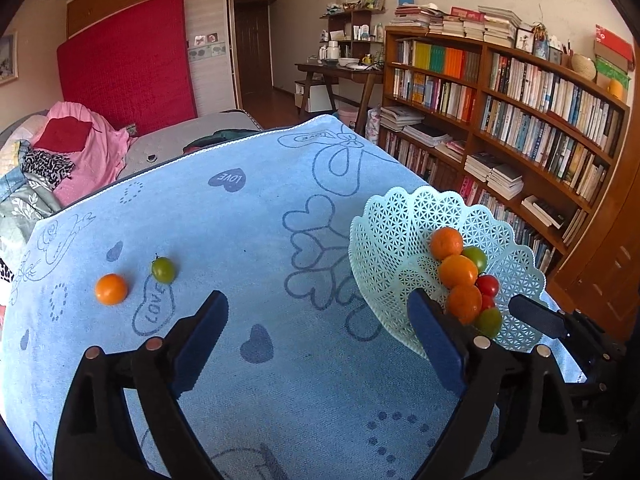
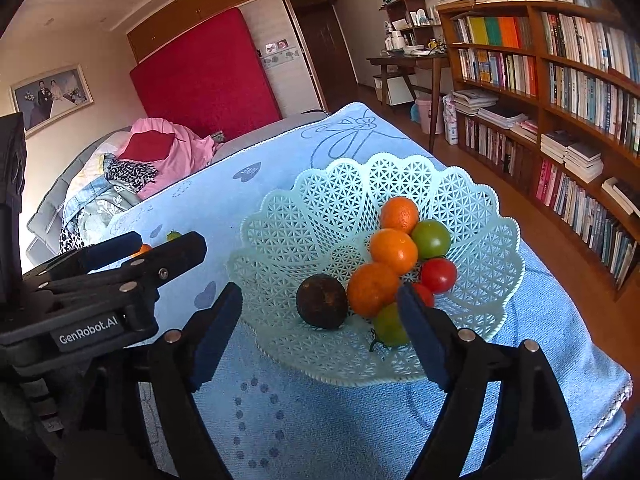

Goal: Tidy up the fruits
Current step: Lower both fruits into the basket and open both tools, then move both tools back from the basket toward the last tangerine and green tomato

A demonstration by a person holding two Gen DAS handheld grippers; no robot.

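A pale green lattice basket (image 2: 312,216) (image 1: 384,232) stands on the blue towel and holds three oranges (image 2: 394,250), green tomatoes (image 2: 431,239), red tomatoes (image 2: 439,275) and a dark brown fruit (image 2: 322,301). A loose orange (image 1: 111,289) and a loose green tomato (image 1: 163,269) lie on the towel at the left. My left gripper (image 1: 316,320) is open and empty above the towel, between the loose fruit and the basket. My right gripper (image 2: 320,312) is open and empty over the basket's near rim, around the dark fruit.
The blue towel (image 1: 248,232) with heart prints covers the table. A bookshelf (image 1: 520,120) stands right of the table. A bed with clothes (image 1: 72,152) lies behind at the left. My left gripper also shows in the right wrist view (image 2: 140,254).
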